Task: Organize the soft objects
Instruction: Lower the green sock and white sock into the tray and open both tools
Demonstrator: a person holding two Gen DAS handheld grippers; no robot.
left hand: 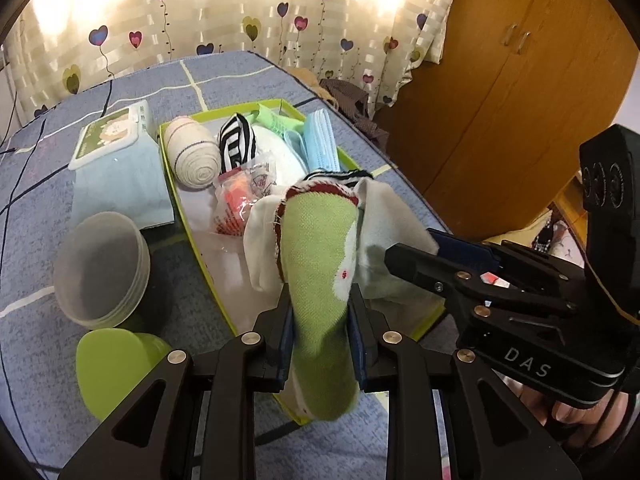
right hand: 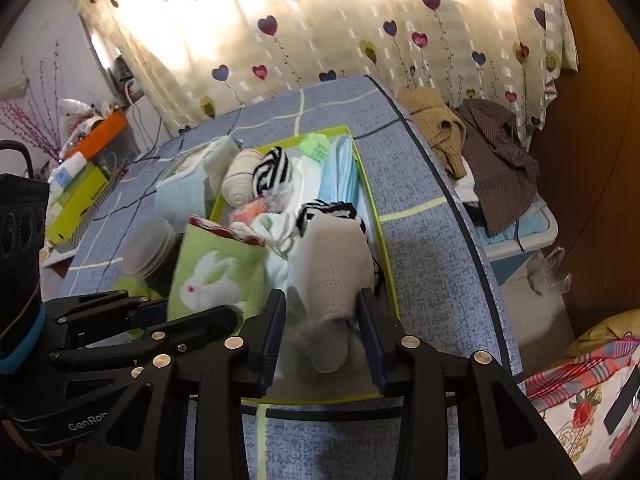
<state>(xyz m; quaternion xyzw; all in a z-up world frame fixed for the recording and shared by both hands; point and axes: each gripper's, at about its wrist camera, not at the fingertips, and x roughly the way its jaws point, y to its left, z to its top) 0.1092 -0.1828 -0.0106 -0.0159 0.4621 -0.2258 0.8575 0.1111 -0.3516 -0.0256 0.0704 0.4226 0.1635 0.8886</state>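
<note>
A green sock with a white rabbit (left hand: 316, 240) stands up between the pads of my left gripper (left hand: 320, 304), which is shut on it over the near end of a green-rimmed box (left hand: 188, 224). In the right wrist view the same green sock (right hand: 212, 272) shows beside a pale grey sock (right hand: 332, 256). The grey sock lies between the jaws of my right gripper (right hand: 322, 300), which stand a little wider than it and do not press on it. The box (right hand: 384, 240) holds a bandage roll (left hand: 192, 152), a striped sock (left hand: 238, 140) and blue masks (left hand: 320, 136).
Left of the box on the blue checked bedcover are a tissue pack (left hand: 116, 136), stacked translucent bowls (left hand: 100, 268) and a green lid (left hand: 112, 364). Clothes (right hand: 492, 152) lie on a crate past the bed's right edge. A wooden wardrobe (left hand: 520, 80) stands behind.
</note>
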